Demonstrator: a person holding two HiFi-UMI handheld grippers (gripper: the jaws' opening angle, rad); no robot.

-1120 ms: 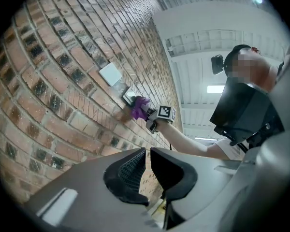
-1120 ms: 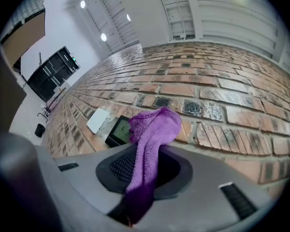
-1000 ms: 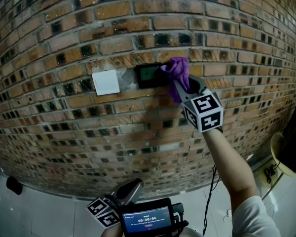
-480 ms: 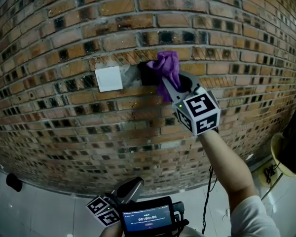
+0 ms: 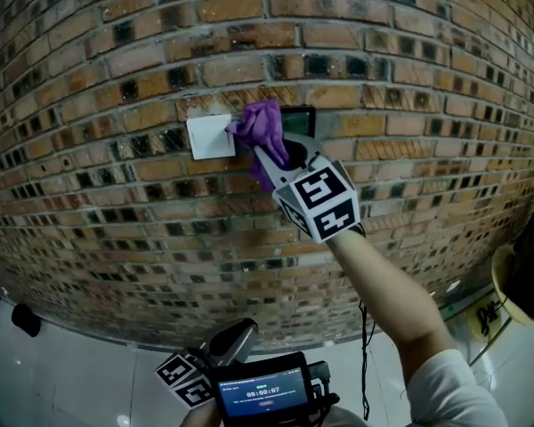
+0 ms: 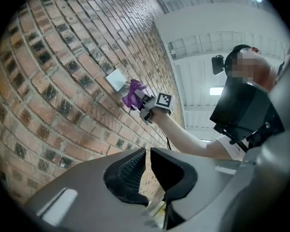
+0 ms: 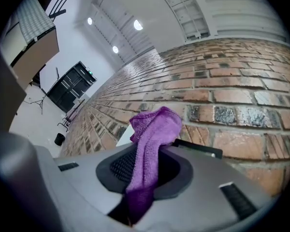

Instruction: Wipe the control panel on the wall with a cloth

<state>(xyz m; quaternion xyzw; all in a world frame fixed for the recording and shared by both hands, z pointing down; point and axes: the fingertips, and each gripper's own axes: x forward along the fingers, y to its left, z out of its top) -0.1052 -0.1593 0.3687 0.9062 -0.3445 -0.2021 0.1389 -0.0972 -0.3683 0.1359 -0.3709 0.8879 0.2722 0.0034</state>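
A black control panel (image 5: pixel 299 120) is set into the brick wall (image 5: pixel 116 203). My right gripper (image 5: pixel 269 149) is shut on a purple cloth (image 5: pixel 260 124) and presses it against the panel's left end, hiding that part. In the right gripper view the cloth (image 7: pixel 152 139) hangs out between the jaws, and the panel's dark edge (image 7: pixel 199 149) shows just beyond it. My left gripper (image 5: pixel 234 342) hangs low near the body, away from the wall. Its jaws stand almost together with nothing between them, and its own view shows the cloth (image 6: pixel 132 95) far off.
A white switch plate (image 5: pixel 210 136) sits on the wall just left of the cloth. A screen with a timer (image 5: pixel 265 391) is mounted by the left gripper. On the tiled floor are a dark object (image 5: pixel 24 320) at lower left and a cable (image 5: pixel 365 363) by the arm.
My right gripper has carried the cloth leftward across the panel, from its right end to its left end. The panel's right part now shows. The left gripper has not moved.
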